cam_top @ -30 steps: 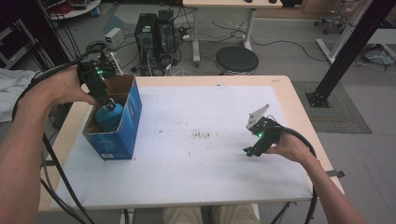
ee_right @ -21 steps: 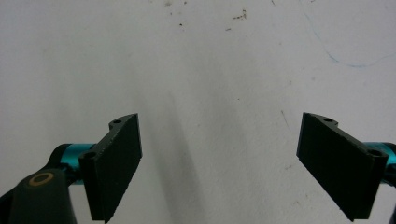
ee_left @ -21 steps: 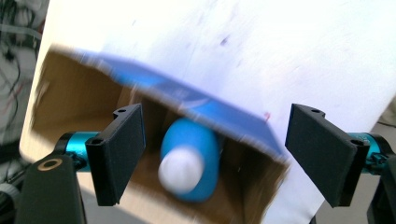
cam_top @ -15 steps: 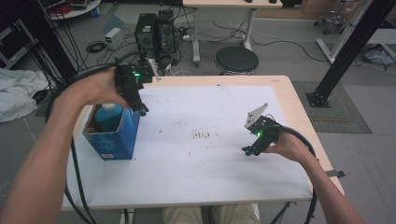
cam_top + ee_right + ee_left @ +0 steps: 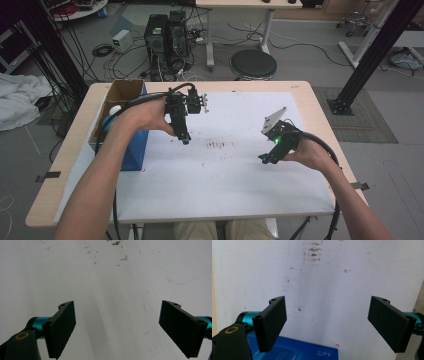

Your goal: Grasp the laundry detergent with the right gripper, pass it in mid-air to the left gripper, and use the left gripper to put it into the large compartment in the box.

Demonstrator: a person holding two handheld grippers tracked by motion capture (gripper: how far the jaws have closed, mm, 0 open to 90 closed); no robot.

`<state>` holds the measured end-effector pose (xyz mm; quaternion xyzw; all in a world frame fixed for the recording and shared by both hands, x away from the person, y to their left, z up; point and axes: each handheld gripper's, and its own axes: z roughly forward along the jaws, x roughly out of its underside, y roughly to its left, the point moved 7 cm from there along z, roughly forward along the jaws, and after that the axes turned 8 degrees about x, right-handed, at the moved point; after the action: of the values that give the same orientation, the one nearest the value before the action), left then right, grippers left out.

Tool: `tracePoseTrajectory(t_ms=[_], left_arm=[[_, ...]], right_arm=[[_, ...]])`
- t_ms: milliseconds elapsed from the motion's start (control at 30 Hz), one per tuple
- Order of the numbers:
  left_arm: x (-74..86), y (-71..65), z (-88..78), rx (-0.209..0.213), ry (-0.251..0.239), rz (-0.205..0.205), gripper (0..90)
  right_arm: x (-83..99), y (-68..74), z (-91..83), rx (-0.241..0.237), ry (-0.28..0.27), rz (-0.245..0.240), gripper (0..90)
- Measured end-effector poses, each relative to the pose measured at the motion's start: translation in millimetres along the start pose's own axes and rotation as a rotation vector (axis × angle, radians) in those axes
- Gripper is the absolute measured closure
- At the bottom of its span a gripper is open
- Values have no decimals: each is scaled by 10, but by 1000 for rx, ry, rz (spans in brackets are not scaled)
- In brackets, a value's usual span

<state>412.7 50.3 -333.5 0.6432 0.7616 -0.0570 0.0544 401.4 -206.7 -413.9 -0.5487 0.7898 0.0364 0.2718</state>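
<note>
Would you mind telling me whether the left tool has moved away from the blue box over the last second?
Yes. The left tool has left the blue box and swung right over the white mat, toward the table's middle.

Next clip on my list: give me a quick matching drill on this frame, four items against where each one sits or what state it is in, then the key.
Items:
1. left gripper
2. right gripper
3. blue box
4. round black stool

Places or states:
A. on the floor beyond the table's far edge
B. standing at the table's left side, top open
C. jaws open, held over the white sheet just right of the box
D. jaws open, low over the right part of the white sheet

Pairs: 1-C, 2-D, 3-B, 4-A
</note>
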Motion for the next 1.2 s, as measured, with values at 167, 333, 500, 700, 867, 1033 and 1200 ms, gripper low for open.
tracePoseTrajectory(t_ms=[167, 333, 500, 700, 867, 1033, 1200], left_arm=[[-35, 6, 219, 11, -6, -10, 156], [-41, -17, 382, 19, -4, -16, 156], [-30, -41, 419, 22, -11, -9, 156], [-39, -39, 393, 19, -23, -12, 156], [-45, -49, 407, 18, -12, -9, 156], [-60, -58, 415, 24, -13, -8, 156], [-65, -81, 411, 21, -12, -6, 156]], right_arm=[[-66, -26, -45, 7, 6, -17, 132], [-130, -59, -64, 15, 9, -20, 132], [-181, -66, -67, 12, -3, -4, 132], [-191, -40, -25, 10, 8, -16, 133], [-194, -45, -26, 9, 5, -17, 132], [-179, -62, -49, 11, 3, -14, 132], [-167, -65, -78, 17, 3, -8, 132]])
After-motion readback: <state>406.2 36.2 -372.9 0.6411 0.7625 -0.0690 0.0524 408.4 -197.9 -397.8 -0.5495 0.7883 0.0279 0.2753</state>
